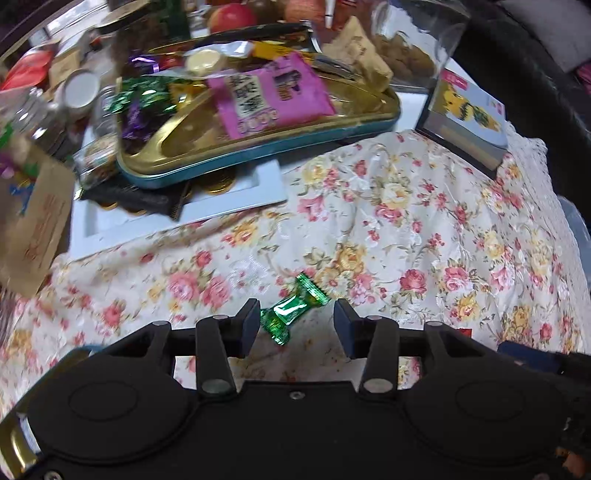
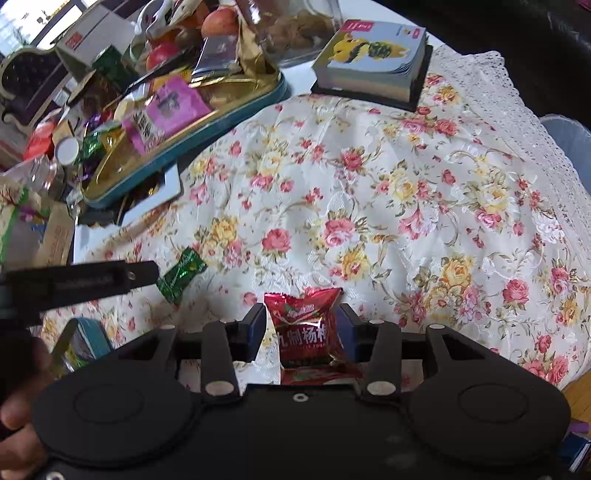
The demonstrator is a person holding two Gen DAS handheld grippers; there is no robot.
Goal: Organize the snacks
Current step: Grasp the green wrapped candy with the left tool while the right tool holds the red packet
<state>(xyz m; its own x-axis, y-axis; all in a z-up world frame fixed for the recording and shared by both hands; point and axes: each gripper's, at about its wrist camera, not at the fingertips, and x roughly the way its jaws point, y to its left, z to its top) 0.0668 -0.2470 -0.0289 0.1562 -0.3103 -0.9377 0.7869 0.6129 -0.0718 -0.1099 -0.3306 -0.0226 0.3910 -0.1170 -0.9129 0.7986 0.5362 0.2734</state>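
Floral tablecloth (image 2: 369, 192). Left gripper (image 1: 297, 319) spread wide, green candy (image 1: 293, 308) loose between its fingers. Right gripper (image 2: 302, 323) grasping red packet (image 2: 304, 328); tin tray (image 2: 207, 125) at 11 o'clock.

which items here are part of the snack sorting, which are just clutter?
In play:
green candy between the open left gripper fingers
red snack packet in the right gripper
gold tin tray, holding a pink packet

Lying about:
book
apples
floral tablecloth
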